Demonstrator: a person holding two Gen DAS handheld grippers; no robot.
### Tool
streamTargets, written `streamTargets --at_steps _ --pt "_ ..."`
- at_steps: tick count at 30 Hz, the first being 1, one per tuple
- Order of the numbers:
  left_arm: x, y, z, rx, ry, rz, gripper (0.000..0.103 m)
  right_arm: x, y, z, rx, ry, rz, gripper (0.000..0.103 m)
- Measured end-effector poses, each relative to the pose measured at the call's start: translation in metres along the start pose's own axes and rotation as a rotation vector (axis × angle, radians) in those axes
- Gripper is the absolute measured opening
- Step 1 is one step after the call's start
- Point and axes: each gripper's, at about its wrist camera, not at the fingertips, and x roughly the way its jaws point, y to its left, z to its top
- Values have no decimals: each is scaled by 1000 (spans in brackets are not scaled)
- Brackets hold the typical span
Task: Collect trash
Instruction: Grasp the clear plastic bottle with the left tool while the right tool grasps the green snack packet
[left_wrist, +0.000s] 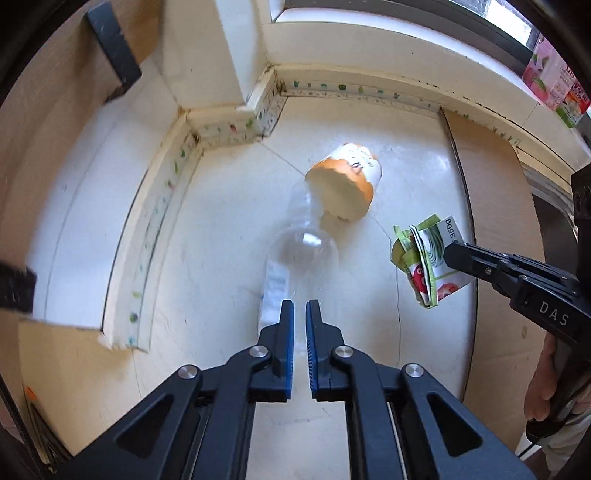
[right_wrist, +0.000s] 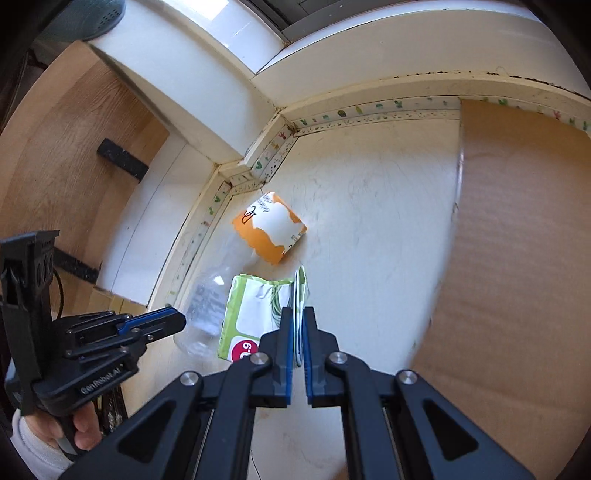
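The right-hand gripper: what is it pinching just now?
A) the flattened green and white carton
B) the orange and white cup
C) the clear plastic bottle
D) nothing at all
A: the right gripper has its jaws shut on an edge of the flattened green and white carton, which the left wrist view also shows, while the clear plastic bottle and the orange and white cup lie untouched on the floor.

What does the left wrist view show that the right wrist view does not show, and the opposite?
Only the left wrist view shows a pink carton on the window ledge, and the left gripper shut with nothing between its fingers. Only the right wrist view shows the green crumpled packet pinched in the right gripper from behind. Both show the orange paper cup and the clear plastic bottle lying on the white floor.
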Motion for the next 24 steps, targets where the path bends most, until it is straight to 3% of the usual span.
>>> streamTargets --at_steps 2,3,6,10,19,20,23,24 --pt "-5 0 -12 3 -16 18 11 -3 1 -8 1 1 -4 4" --pt "1 1 -6 2 -21 9 27 -4 0 -11 4 2 -5 4" --pt "0 8 -6 -49 -37 -76 53 -9 -1 -17 10 -1 -9 4" --pt "7 13 5 -67 -59 -118 58 -11 -2 -19 8 -5 -12 4" --pt "22 12 38 -30 -49 -80 61 -16 -5 -18 19 -6 2 4" --pt "17 12 40 -24 -56 -80 64 -17 -6 -18 19 -7 5 4" --pt "5 10 47 12 -102 -38 87 -18 -8 -16 24 -8 8 4" --pt "3 9 51 29 -117 -18 87 -18 -9 -14 27 -9 10 4"
